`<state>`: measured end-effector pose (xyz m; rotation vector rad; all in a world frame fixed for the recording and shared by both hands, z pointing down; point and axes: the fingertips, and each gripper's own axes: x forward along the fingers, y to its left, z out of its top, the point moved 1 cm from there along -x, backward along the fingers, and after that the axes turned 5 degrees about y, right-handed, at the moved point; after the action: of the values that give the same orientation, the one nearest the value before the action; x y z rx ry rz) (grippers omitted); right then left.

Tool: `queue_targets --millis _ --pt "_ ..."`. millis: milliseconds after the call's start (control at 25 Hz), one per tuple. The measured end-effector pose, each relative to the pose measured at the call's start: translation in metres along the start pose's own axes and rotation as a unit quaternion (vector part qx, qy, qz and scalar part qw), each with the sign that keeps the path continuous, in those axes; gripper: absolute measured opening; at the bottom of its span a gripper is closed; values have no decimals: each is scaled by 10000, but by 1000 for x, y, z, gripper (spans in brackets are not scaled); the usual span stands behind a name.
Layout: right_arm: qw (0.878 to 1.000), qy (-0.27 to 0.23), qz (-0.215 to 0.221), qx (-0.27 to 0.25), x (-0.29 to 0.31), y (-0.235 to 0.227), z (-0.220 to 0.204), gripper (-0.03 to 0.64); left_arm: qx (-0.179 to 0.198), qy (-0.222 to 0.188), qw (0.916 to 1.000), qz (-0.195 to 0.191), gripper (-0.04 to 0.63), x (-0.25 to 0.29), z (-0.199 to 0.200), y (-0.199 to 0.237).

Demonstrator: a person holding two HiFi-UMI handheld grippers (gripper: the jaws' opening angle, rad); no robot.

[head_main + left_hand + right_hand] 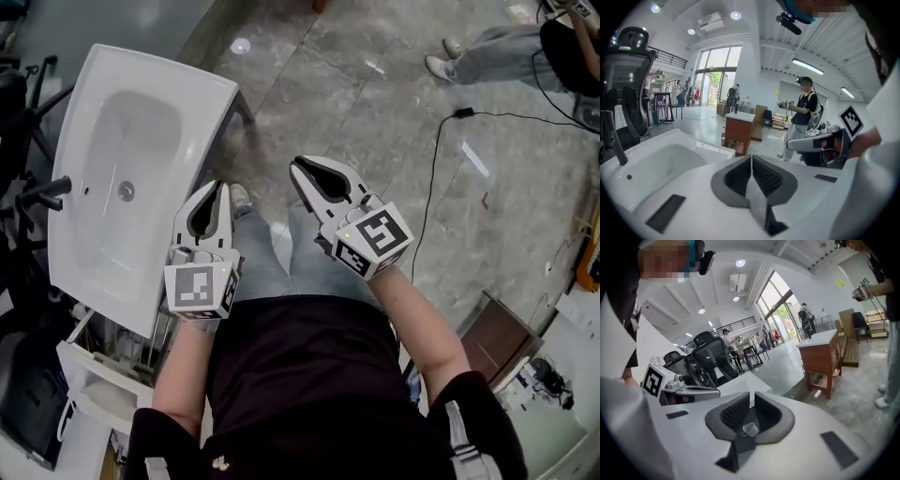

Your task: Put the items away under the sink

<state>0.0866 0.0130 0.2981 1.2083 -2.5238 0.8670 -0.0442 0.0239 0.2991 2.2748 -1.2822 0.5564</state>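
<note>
A white sink (202,94) with a black faucet (47,192) stands at the left of the head view, and its basin (651,164) shows again in the left gripper view. Under it I make out a white rack (98,370). My left gripper (217,187) hovers beside the sink's near right edge, jaws shut and empty. My right gripper (298,164) is held over the floor to its right, also shut on nothing. The jaws meet in the left gripper view (751,157) and the right gripper view (752,397). No loose items show.
A person (487,52) stands at the top right and a black cable (441,169) runs across the grey floor. A brown box (497,337) sits at the lower right. A wooden cabinet (738,131), another person (801,117) and an office chair (623,93) stand around.
</note>
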Motion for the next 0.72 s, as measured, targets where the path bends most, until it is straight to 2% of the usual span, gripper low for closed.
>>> queue_targets --millis 240,360,520,720 --pt "9994 98 -233 -221 -16 22 55 51 106 -126 9998 -131 28 -21 62 9" --pt "9979 95 -364 -518 -27 32 75 51 154 -202 9992 -307 29 -35 82 6" --pt "9970 -85 -265 -717 -41 54 97 51 313 -209 9977 -571 29 -51 99 0" --pt "9953 -294 -80 -916 -54 83 116 51 32 -422 9966 -712 29 -72 115 -3"
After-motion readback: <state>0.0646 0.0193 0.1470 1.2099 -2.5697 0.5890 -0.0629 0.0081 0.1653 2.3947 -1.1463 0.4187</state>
